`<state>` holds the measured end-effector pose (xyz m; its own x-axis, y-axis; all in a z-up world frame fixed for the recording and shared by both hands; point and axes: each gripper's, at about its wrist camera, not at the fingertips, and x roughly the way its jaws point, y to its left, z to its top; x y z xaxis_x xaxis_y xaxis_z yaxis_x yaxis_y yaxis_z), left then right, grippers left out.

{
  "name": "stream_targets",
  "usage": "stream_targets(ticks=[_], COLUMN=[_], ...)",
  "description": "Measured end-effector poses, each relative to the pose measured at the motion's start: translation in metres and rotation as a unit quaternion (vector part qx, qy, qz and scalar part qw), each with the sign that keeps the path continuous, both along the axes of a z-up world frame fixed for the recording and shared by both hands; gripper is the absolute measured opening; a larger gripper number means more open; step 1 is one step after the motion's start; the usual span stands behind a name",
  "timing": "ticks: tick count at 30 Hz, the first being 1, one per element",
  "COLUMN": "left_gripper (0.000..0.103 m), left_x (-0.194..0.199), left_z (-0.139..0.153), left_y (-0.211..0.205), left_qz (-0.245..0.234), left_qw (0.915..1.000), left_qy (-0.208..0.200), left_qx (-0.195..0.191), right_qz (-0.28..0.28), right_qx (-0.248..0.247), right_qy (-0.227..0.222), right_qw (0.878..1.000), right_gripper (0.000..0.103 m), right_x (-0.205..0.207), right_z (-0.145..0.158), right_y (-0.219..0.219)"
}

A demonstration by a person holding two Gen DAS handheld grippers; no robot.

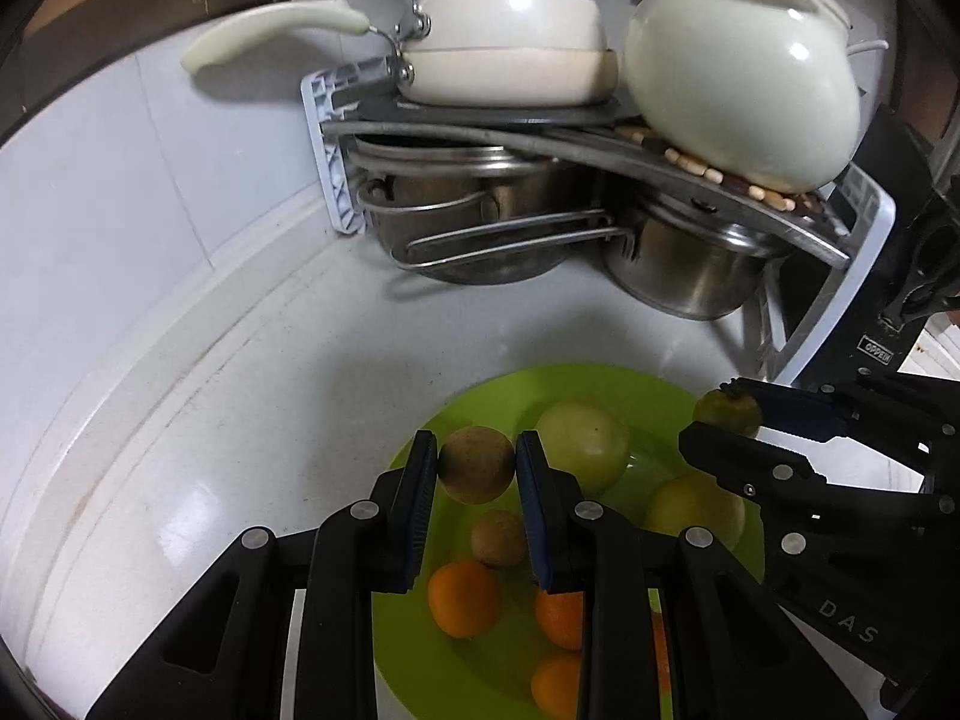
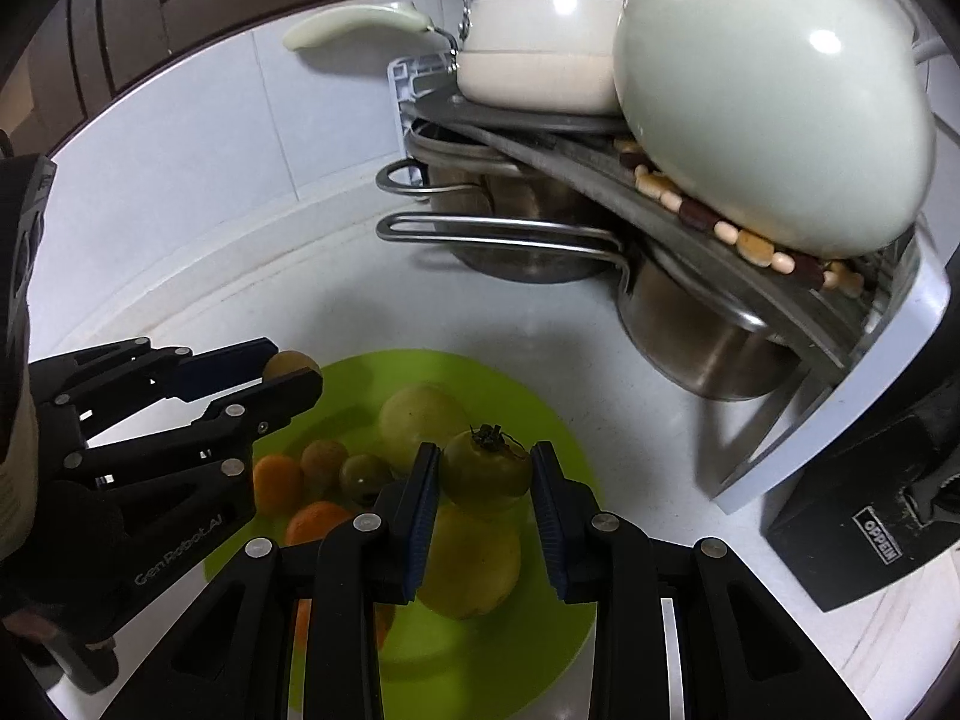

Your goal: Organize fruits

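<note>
A lime green plate (image 1: 420, 648) (image 2: 564, 600) lies on the white counter and holds several fruits: oranges (image 1: 463, 599), pale green round fruits (image 1: 585, 444) (image 2: 420, 420) and small brown ones (image 1: 498, 539). My left gripper (image 1: 477, 465) is shut on a small brown round fruit (image 1: 477, 463) above the plate; it also shows in the right wrist view (image 2: 292, 373). My right gripper (image 2: 486, 474) is shut on a green tomato with a dark stem (image 2: 487, 471) above the plate; it also shows in the left wrist view (image 1: 723, 417).
A white rack (image 1: 333, 150) at the back holds steel pots (image 1: 690, 276), cream pans with long handles (image 1: 510, 42) and a pale green jug (image 1: 738, 72) on a bead mat. A black box (image 2: 870, 534) stands at the right. White tiled wall lies behind.
</note>
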<state>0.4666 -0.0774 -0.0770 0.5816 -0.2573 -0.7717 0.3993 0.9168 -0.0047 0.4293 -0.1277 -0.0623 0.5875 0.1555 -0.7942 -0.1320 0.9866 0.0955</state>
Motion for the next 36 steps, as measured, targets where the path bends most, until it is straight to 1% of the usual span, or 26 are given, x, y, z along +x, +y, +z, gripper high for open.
stream_targets(ticks=[4, 7, 8, 10, 12, 15, 18, 20, 22, 24, 26, 28, 29, 31, 36], left_gripper=[0.028, 0.032, 0.034, 0.035, 0.038, 0.04, 0.047, 0.053, 0.058, 0.062, 0.071, 0.072, 0.074, 0.077, 0.085], left_x=[0.007, 0.008, 0.007, 0.004, -0.001, -0.012, -0.027, -0.041, -0.052, -0.068, -0.082, -0.098, -0.109, -0.124, -0.168], left_z=[-0.005, -0.004, -0.003, 0.0, 0.003, 0.008, 0.017, 0.025, 0.031, 0.039, 0.045, 0.051, 0.055, 0.059, 0.071], left_y=[-0.002, 0.001, 0.002, 0.005, 0.008, 0.012, 0.018, 0.021, 0.023, 0.025, 0.028, 0.031, 0.034, 0.04, 0.058], left_qz=[-0.001, 0.004, 0.006, 0.011, 0.015, 0.023, 0.029, 0.036, 0.041, 0.049, 0.053, 0.061, 0.062, 0.062, 0.071], left_qw=[1.0, 0.9999, 0.9999, 0.9998, 0.9997, 0.9992, 0.9989, 0.9982, 0.9976, 0.9965, 0.9957, 0.9947, 0.9944, 0.9942, 0.9921], left_qy=[0.005, 0.002, 0.0, -0.005, -0.009, -0.016, -0.025, -0.036, -0.045, -0.055, -0.066, -0.077, -0.081, -0.086, -0.103], left_qx=[0.005, 0.01, 0.013, 0.015, 0.019, 0.027, 0.029, 0.031, 0.033, 0.04, 0.038, 0.033, 0.028, 0.02, 0.002], right_qz=[0.003, 0.004, 0.006, 0.011, 0.01, 0.008, 0.002, 0.0, -0.004, -0.009, -0.01, -0.013, -0.017, -0.025, -0.051], right_qx=[0.004, 0.005, 0.004, 0.0, -0.004, 0.0, 0.005, 0.008, 0.009, 0.004, -0.002, -0.003, -0.002, 0.001, 0.004], right_qy=[0.008, 0.012, 0.011, 0.009, 0.007, 0.005, -0.001, -0.006, -0.015, -0.026, -0.039, -0.049, -0.053, -0.062, -0.084], right_qw=[1.0, 1.0, 1.0, 1.0, 1.0, 1.0, 1.0, 1.0, 1.0, 1.0, 0.999, 0.999, 0.998, 0.998, 0.995], right_gripper=[0.031, 0.032, 0.032, 0.033, 0.036, 0.036, 0.036, 0.038, 0.044, 0.047, 0.048, 0.049, 0.05, 0.055, 0.06], right_x=[0.006, 0.008, 0.008, 0.007, 0.005, -0.001, -0.012, -0.023, -0.036, -0.049, -0.065, -0.082, -0.091, -0.11, -0.159], right_z=[-0.006, -0.008, -0.008, -0.008, -0.007, -0.003, 0.003, 0.009, 0.016, 0.023, 0.03, 0.036, 0.039, 0.044, 0.056], right_y=[0.001, 0.001, 0.002, 0.003, 0.004, 0.002, -0.001, -0.002, -0.002, -0.002, -0.001, 0.0, 0.0, -0.001, -0.004])
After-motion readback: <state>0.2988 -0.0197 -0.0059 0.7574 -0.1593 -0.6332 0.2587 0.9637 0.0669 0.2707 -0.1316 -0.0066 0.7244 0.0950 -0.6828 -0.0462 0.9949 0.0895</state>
